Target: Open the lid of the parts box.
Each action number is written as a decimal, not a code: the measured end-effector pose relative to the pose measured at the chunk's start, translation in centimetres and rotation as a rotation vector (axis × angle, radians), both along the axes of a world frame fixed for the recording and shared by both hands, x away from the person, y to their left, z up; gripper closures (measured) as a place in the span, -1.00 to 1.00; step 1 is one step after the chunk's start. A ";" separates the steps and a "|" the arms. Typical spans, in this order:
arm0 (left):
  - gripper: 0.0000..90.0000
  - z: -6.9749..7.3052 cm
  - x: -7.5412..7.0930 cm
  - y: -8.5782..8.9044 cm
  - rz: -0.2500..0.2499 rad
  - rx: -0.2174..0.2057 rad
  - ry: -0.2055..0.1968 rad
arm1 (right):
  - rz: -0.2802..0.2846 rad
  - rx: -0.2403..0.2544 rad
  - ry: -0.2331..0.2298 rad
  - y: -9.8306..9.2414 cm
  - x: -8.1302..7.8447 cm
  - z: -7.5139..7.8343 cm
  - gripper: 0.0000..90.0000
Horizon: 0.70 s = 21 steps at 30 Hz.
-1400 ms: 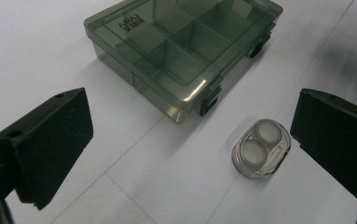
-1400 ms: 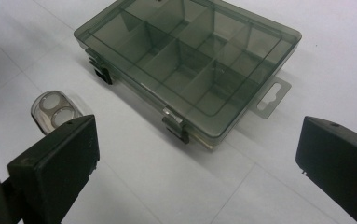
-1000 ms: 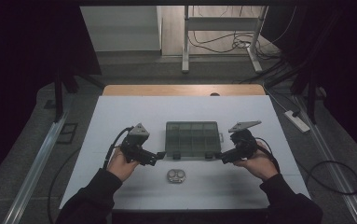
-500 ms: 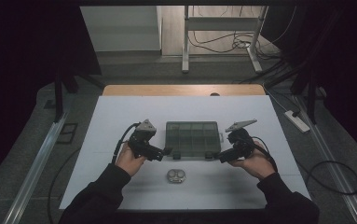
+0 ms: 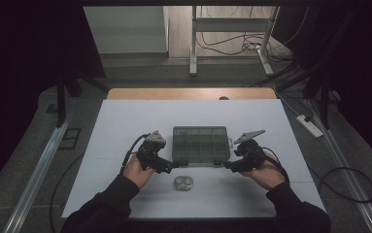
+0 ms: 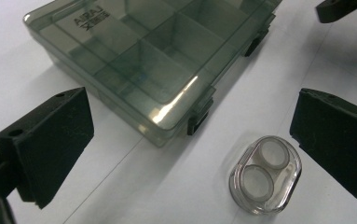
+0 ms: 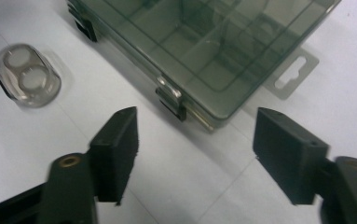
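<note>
A smoky translucent compartment box [image 5: 201, 145] lies shut on the white table, with a small clear twin-well lens case [image 5: 184, 182] just in front of it. My left gripper [image 5: 171, 166] is at the box's front left corner, jaws wide open around the corner latch [image 6: 197, 120], and the lens case [image 6: 265, 175] lies near its right jaw. My right gripper [image 5: 227, 166] points at the front right corner. Its jaws have just been closing and stand apart with nothing pressed between them, the right latch [image 7: 171, 100] just ahead of them. The lens case [image 7: 26, 74] sits off to the left.
The white table top [image 5: 125, 121] has bare room on both sides of the box and behind it, up to a wooden strip [image 5: 188, 93] at the far edge. A hang tab [image 7: 290, 74] sticks out from the box's side. Cables lie on the floor to the right.
My left gripper has edged a little to the right, closer to the box's front left corner. The right hand has stayed where it was.
</note>
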<state>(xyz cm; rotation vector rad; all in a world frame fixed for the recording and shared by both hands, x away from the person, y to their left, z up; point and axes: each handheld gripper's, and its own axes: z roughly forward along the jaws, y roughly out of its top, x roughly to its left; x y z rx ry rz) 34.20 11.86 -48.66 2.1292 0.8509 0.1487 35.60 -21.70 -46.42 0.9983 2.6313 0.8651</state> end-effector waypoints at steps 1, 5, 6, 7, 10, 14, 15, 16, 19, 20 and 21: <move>-1.00 -0.1 0.0 0.0 -0.003 -0.006 -0.003 | 0.001 -0.002 0.001 -0.1 0.0 -0.1 -0.15; -1.00 -0.4 0.1 0.1 0.000 -0.005 -0.006 | -0.005 0.000 0.035 -0.3 0.0 -0.7 0.08; -1.00 -0.5 0.0 0.1 0.002 0.001 -0.011 | -0.004 -0.003 0.034 -0.4 -0.1 -0.8 0.13; -1.00 -0.5 0.1 0.1 0.003 0.004 -0.013 | -0.004 -0.001 0.035 -0.4 0.0 -0.8 0.18; -1.00 -0.6 0.1 0.1 0.002 0.014 -0.017 | -0.005 -0.002 0.044 -0.7 0.1 -0.9 0.35; -1.00 -0.8 0.2 0.1 -0.001 0.015 -0.017 | 0.005 -0.023 0.071 -0.9 0.5 -1.3 0.59; -1.00 -0.8 0.2 0.2 -0.002 0.014 -0.014 | 0.007 -0.031 0.078 -0.9 0.6 -1.5 0.64; -1.00 -0.8 0.3 0.2 -0.002 0.011 -0.012 | 0.006 -0.036 0.089 -0.9 0.7 -1.6 0.71; -1.00 -0.8 0.3 0.2 -0.001 0.005 -0.012 | 0.009 -0.053 0.111 -1.0 1.1 -2.1 0.95; -1.00 -0.8 0.3 0.3 -0.001 0.003 -0.013 | 0.012 -0.056 0.117 -0.9 1.2 -2.3 0.99; -1.00 -0.8 0.3 0.3 -0.001 0.003 -0.013 | 0.012 -0.056 0.117 -0.9 1.2 -2.3 0.99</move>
